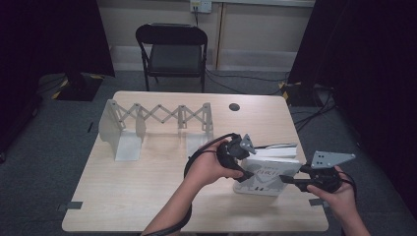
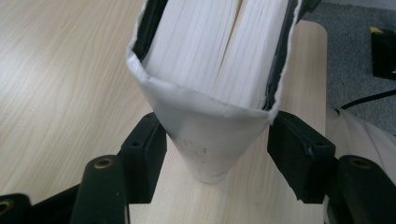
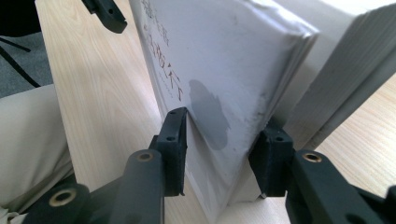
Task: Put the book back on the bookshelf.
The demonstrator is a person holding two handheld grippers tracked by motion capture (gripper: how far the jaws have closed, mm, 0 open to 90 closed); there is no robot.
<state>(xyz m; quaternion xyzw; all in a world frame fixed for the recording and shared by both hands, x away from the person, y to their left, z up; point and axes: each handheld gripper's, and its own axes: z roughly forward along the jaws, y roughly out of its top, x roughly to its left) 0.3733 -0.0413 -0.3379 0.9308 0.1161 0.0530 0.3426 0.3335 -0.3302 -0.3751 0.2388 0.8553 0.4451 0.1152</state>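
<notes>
Two grippers (image 1: pixel 246 162) (image 1: pixel 290 179) straddle the white book (image 1: pixel 265 177) unclamped — second book (image 1: pixel 278 150) crowds behind, rack (image 1: pixel 157 120) beyond.

Only print I can find: reddish-brown characters running down the front cover of the white softcover book (image 3: pixel 224 70), too skewed to read. High view shows dark title lettering on the same cover (image 1: pixel 265 174), too small. Nothing else legible.
</notes>
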